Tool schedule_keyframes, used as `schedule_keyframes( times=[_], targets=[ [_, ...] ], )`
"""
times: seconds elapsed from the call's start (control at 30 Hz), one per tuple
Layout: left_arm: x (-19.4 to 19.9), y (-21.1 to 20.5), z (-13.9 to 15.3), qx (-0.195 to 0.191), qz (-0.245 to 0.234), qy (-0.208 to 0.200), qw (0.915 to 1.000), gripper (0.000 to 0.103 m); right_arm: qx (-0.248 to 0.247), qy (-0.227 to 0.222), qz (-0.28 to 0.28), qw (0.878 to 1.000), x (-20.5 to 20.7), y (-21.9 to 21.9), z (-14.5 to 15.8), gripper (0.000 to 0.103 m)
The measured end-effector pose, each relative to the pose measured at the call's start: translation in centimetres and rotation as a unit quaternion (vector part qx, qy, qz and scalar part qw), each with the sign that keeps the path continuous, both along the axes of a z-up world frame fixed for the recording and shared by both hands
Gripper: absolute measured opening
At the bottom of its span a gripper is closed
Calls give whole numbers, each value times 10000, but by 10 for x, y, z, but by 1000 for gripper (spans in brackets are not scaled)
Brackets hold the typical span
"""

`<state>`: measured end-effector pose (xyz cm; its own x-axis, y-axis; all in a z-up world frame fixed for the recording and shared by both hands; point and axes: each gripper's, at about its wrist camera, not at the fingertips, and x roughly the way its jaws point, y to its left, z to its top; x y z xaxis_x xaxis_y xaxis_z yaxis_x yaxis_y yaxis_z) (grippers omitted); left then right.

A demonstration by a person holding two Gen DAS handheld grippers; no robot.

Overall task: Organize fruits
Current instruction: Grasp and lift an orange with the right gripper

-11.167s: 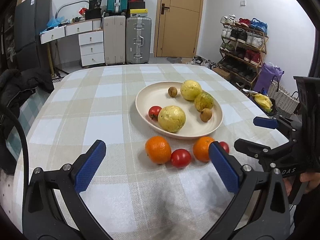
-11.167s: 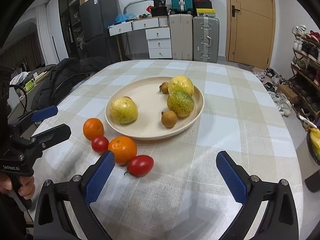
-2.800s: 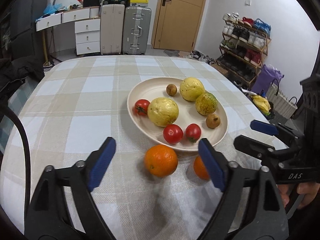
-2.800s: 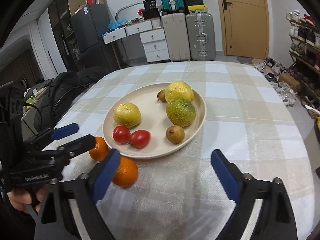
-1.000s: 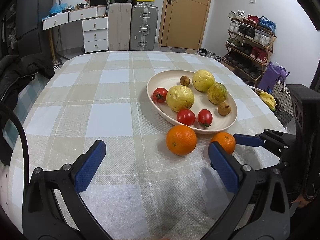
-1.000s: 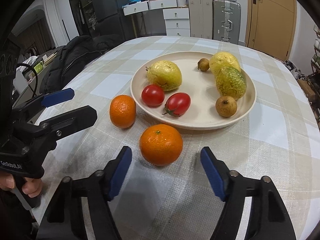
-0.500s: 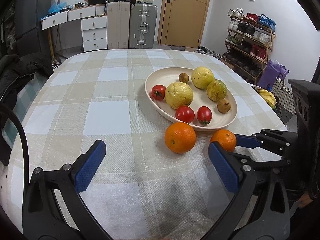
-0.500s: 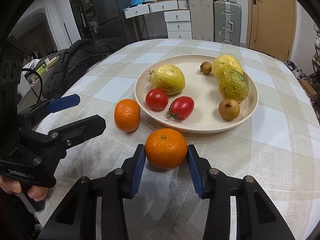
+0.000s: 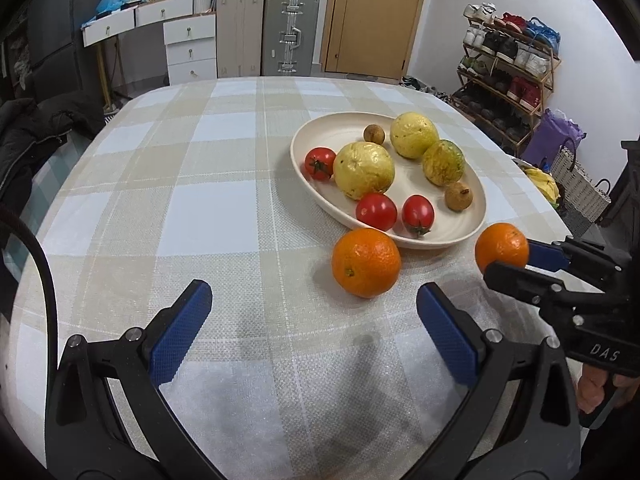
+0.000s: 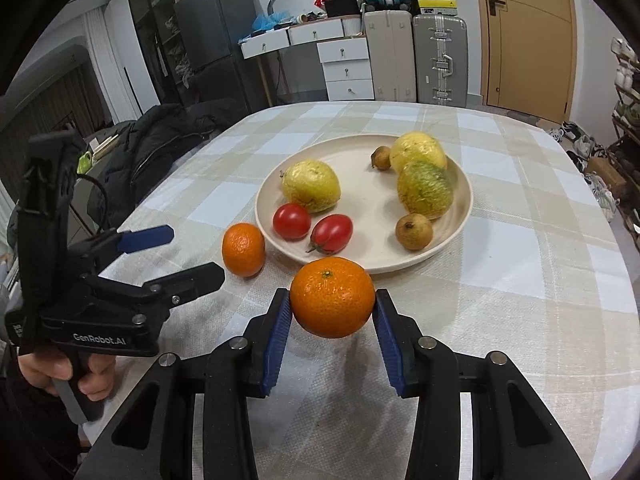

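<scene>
A cream plate (image 9: 474, 224) (image 10: 460, 236) on the checked tablecloth holds yellow-green fruits, small brown fruits and three tomatoes. My right gripper (image 10: 332, 304) is shut on an orange (image 10: 332, 297) and holds it lifted just in front of the plate; the held orange also shows in the left wrist view (image 9: 502, 247). A second orange (image 9: 366, 262) (image 10: 243, 249) lies on the cloth beside the plate's near rim. My left gripper (image 9: 314, 320) is open and empty, a little short of that orange.
The table edge drops off at the right, toward a shoe rack (image 9: 508, 64) and a basket (image 9: 580, 184). A dark jacket (image 10: 160, 148) lies on a chair at the left. Suitcases (image 9: 264, 32) and drawers stand beyond the table.
My right gripper closed on the nearer orange and lifted it off the cloth. My left gripper stayed open and barely moved.
</scene>
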<state>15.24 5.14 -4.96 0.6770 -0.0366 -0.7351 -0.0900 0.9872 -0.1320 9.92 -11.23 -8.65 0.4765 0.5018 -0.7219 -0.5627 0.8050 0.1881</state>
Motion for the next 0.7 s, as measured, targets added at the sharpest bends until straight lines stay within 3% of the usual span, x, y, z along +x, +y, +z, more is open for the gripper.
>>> schedule_keyframes(
  times=[0.23, 0.43, 0.53, 0.67, 0.7],
  targets=[
    [13, -9, -6, 9, -156, 128, 9998, 102, 57, -10, -87, 9999, 3, -7, 4, 43],
    [23, -17, -8, -23, -295, 108, 9995, 94, 76, -27, -122, 9999, 4, -11, 6, 43],
    [28, -23, -11, 30, -419, 212, 9989, 76, 98, -33, -165, 9998, 6, -15, 8, 43],
    [29, -24, -11, -52, -519, 184, 9985, 41, 131, -33, -185, 9997, 7, -17, 9, 43],
    [28, -23, -11, -79, -514, 162, 9985, 37, 132, -36, -188, 9997, 7, -17, 9, 43]
  ],
)
